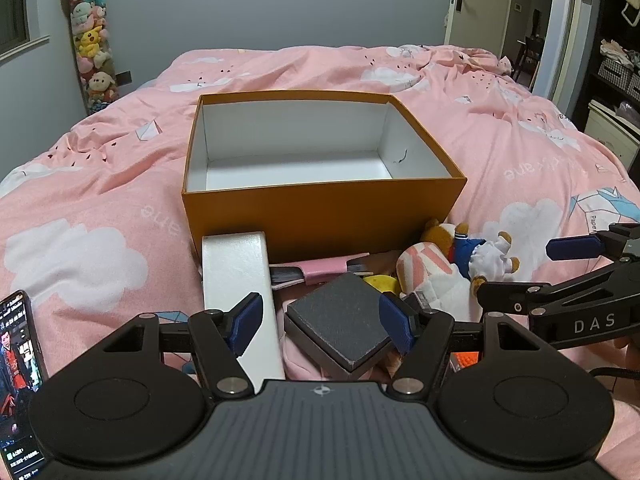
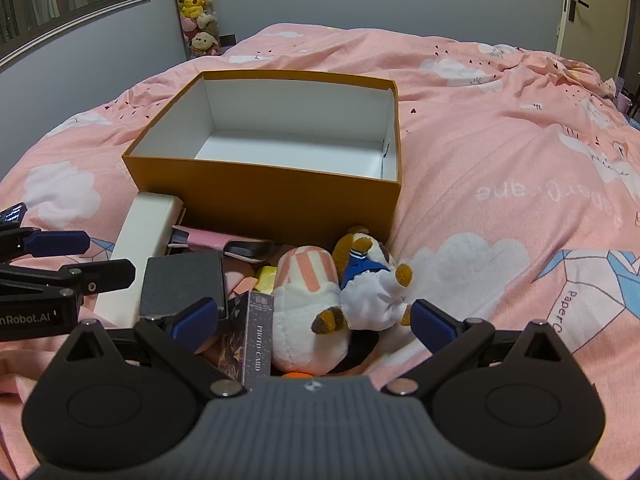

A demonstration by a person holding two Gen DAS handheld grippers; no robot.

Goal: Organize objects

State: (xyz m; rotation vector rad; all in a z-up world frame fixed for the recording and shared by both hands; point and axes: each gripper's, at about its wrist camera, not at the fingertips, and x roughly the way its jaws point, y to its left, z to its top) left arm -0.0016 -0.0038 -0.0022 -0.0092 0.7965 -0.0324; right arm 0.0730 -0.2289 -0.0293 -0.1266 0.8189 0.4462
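Left wrist view: the left gripper, jaws apart and clamping nothing, hovers above a dark grey square box at lower centre. Only this view shows a lit phone at the lower left edge. The right gripper enters at right, its arm lettered "DAS".

Right wrist view: the right gripper, jaws likewise apart and empty, hovers over a bear plush in blue and white and a pink-striped white plush. Only here a dark box reading "PHOTO CARD" stands at lower centre; the left gripper's body at the left edge reads "nRobot.AI".

Both views: the orange open box, white inside and empty, sits mid-frame on a pink quilt printed "PaperCrane". The objects lie heaped just before its near wall, beside a long white box and a pink wallet.
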